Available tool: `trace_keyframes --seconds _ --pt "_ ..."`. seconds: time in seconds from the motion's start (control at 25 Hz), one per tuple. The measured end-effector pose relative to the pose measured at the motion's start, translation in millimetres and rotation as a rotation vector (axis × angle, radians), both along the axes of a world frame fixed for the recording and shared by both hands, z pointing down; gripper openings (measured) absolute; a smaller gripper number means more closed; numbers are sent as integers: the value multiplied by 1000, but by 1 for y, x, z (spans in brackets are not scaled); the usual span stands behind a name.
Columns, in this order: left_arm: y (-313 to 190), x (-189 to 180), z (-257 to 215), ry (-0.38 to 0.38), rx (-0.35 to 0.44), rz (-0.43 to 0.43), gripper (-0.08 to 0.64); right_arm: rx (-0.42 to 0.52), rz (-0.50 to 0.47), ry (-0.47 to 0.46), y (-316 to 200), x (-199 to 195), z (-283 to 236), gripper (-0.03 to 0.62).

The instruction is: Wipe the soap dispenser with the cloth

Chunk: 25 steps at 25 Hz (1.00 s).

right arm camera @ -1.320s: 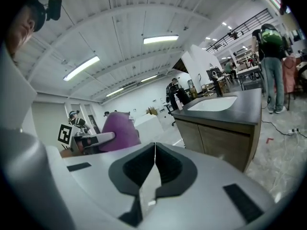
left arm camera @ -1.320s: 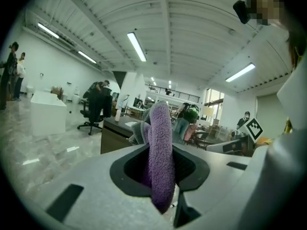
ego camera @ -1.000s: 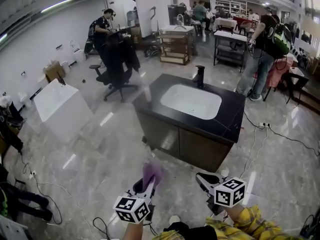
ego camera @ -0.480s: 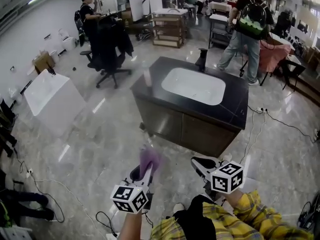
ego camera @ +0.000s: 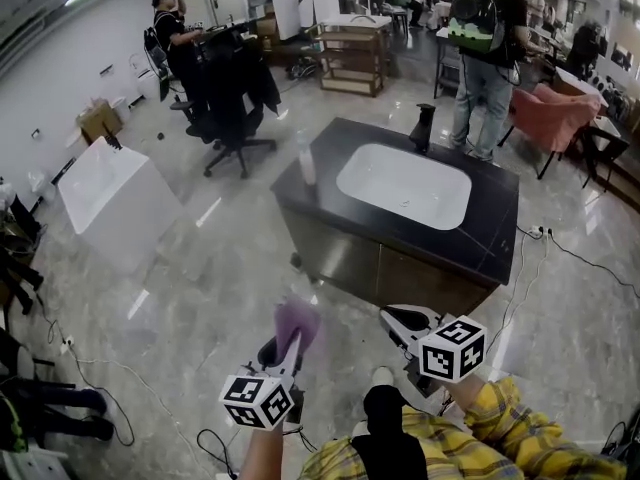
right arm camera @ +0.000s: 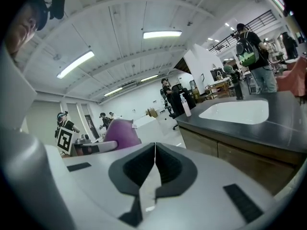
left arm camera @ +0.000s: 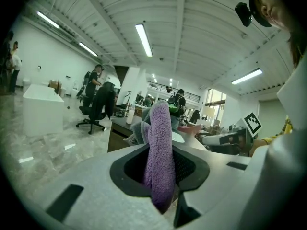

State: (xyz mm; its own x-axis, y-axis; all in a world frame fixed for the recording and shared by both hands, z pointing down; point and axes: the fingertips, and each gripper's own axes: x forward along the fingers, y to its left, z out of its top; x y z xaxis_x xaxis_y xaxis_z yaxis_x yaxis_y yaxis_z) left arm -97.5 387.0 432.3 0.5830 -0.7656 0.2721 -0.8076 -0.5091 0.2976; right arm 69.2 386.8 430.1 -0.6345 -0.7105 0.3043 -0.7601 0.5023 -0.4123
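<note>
Got the purple cloth pinched upright in the left tool. Got the right tool squeezed shut on nothing. Can spot the soap dispenser standing at the left corner of the dark surface, beside the sink, well away from both tools.

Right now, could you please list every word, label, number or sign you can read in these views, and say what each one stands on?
No text can be read in any view.
Left black-and-white marker cube: square patterns only, no letters.
Right black-and-white marker cube: the same.
Pale plastic soap dispenser on the black countertop: any label too small to read.
</note>
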Motion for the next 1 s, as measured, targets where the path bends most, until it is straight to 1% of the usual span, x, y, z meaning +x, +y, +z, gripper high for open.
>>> trace_keyframes --seconds 0.2,0.36,0.48,0.68,0.84,1.0 --pt "-51 19 4 -3 -3 -17 77 13 -17 1 -53 20 1 6" --pt "-91 44 6 -2 -16 -14 75 3 -32 -3 -94 36 3 6" --pt "-118 56 8 -10 -24 -27 77 -3 -48 -18 -120 45 6 6" --pt "-164 80 1 -23 -14 -40 77 1 -45 -54 -173 67 2 6" --pt "-190 87 4 -24 -31 -70 77 -13 -70 -60 -199 74 5 6" --pt "-217 100 12 -29 -41 -50 77 -18 -61 -67 -227 81 10 6"
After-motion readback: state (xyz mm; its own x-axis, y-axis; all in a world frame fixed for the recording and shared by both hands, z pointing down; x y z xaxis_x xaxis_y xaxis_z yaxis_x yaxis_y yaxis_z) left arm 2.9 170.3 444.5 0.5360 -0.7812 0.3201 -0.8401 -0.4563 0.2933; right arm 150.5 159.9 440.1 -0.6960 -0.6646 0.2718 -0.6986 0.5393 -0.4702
